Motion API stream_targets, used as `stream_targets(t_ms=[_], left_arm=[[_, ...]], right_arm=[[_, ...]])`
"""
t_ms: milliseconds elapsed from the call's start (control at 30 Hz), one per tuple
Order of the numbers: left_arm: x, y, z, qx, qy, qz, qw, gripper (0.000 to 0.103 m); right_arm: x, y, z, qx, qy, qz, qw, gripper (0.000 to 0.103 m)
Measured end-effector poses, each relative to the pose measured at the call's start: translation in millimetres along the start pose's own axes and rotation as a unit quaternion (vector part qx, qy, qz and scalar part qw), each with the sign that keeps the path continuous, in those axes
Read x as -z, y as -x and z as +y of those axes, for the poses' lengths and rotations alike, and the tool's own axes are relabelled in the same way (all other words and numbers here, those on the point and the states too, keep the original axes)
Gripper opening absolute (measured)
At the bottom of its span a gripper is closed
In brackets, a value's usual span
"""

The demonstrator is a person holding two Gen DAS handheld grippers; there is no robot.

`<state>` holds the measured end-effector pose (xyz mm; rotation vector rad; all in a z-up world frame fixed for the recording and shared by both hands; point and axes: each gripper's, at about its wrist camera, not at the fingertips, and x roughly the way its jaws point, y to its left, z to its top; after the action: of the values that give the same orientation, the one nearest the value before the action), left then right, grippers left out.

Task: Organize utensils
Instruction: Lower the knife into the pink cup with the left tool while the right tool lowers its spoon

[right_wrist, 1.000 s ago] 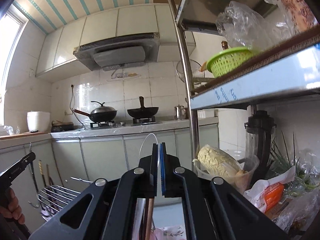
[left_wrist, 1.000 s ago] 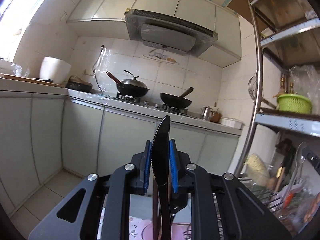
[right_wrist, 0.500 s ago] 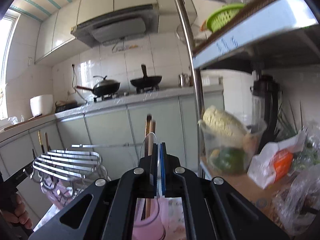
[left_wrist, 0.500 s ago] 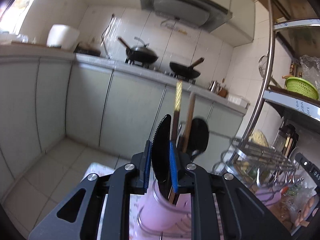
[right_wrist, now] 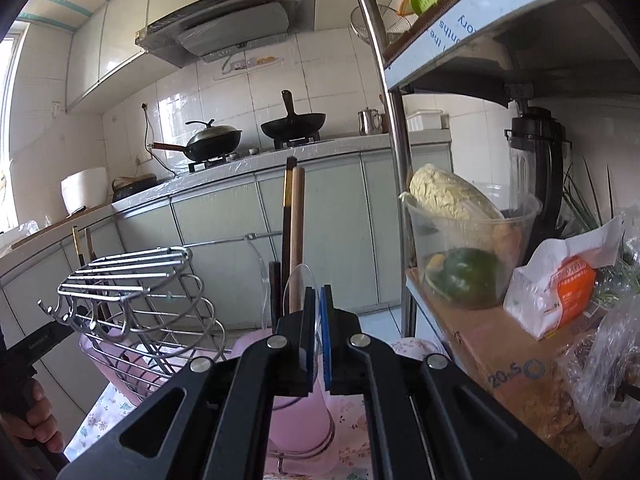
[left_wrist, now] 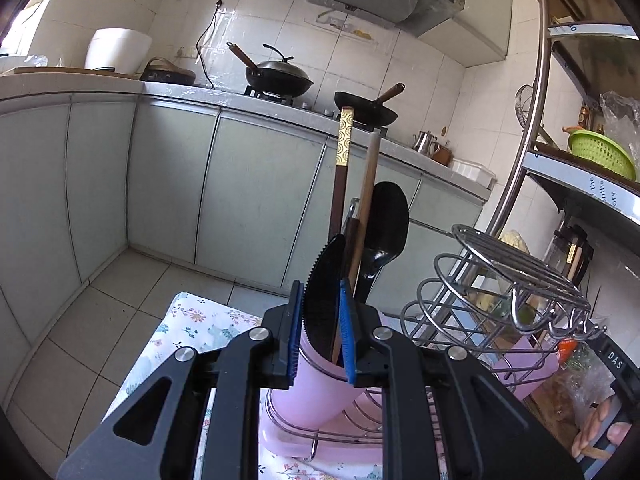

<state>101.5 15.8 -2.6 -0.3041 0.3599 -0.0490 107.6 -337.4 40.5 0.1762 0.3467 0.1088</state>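
In the left wrist view my left gripper (left_wrist: 320, 294) is shut on a black serrated plastic knife (left_wrist: 325, 264), tip up. The knife's lower end reaches down into a pink cup (left_wrist: 308, 392) that holds dark gold-tipped chopsticks (left_wrist: 344, 168) and a black spoon (left_wrist: 386, 220). In the right wrist view my right gripper (right_wrist: 317, 293) is shut on a clear plastic utensil (right_wrist: 297, 284), just above another pink cup (right_wrist: 300, 420) with chopsticks (right_wrist: 294, 216) standing in it.
A steel wire rack (left_wrist: 512, 276) (right_wrist: 132, 276) stands between the two cups on a flowered cloth (left_wrist: 192, 328). A shelf unit on the right carries a tub of vegetables (right_wrist: 464, 248) and a blender (right_wrist: 536, 152). Kitchen counter and woks lie behind.
Both grippers have sunk and tipped downward with their utensils still held. The pink cups, chopsticks and wire rack have come into view below them.
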Motion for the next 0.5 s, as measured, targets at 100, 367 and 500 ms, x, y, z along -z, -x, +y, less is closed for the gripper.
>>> stream_targets(t_ms=[100,367,500], left_arm=[[1.5,-0.1,-0.6,0.001,-0.001,0.006,1.0000,0.017],[0.8,-0.5,-2.4,0.006,0.001,0.019,0.9998,0.020],[-0.5,2.0,-6.0,0.007,-0.008,0.020,0.9998,0.036]], right_arm=[[1.9,-2.1,-0.4,-0.001,0.001,0.007,1.000,0.003],[7.5,-7.3,2.5,-0.010,0.007,0.023,1.000,0.004],[9.4,-12.3,4.2,-0.016,0.007,0.044,0.999,0.009]])
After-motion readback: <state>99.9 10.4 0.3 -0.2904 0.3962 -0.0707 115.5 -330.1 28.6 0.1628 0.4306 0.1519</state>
